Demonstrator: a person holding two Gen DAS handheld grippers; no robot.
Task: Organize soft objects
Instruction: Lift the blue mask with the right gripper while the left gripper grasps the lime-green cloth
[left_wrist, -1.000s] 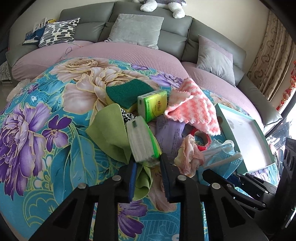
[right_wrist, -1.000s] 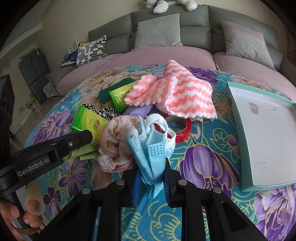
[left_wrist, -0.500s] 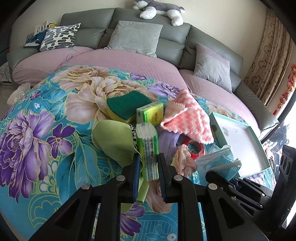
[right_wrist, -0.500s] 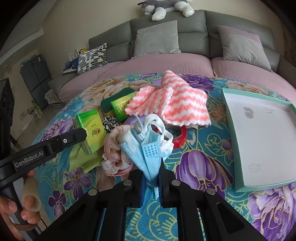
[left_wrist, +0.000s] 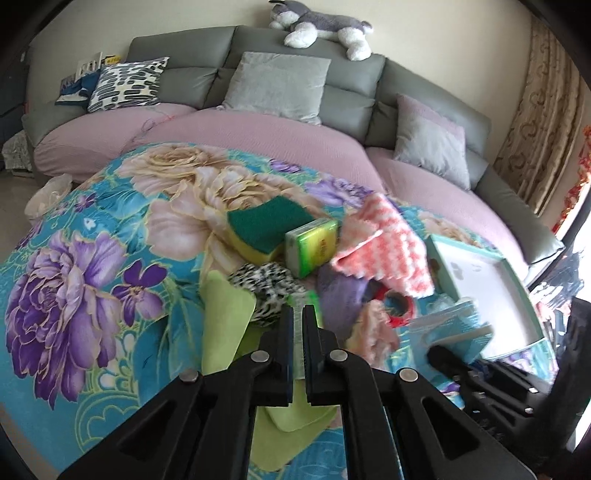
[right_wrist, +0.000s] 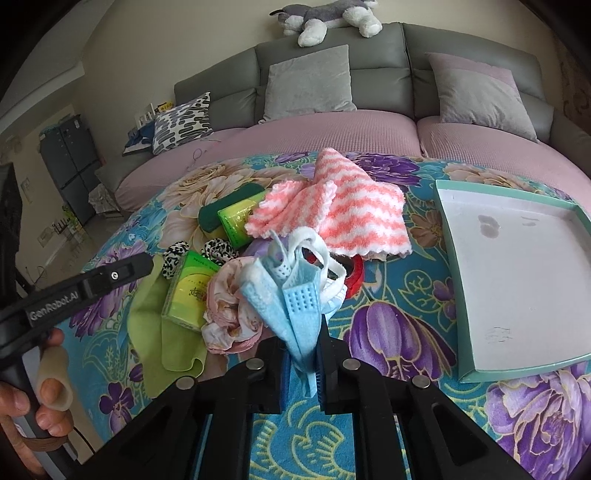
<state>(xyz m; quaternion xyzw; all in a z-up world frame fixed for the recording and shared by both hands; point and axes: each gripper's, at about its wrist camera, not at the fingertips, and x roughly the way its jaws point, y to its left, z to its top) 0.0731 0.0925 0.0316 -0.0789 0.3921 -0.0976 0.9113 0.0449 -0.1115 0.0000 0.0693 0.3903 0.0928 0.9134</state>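
The left gripper (left_wrist: 298, 314) is pinched nearly shut on a green tissue pack (right_wrist: 188, 291), the right gripper (right_wrist: 302, 354) clamped on blue face masks (right_wrist: 295, 295).

Grey sofa (left_wrist: 351, 96) with mauve seats, three cushions; plush dog (left_wrist: 321, 31) on its backrest; curtain (left_wrist: 543, 122) at right.

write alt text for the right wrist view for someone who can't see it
The right tongs are shut on a bunch of blue face masks above a floral tablecloth. Behind lie a pink striped cloth, green tissue packs and a sponge; an empty teal tray sits at right, a grey sofa beyond.
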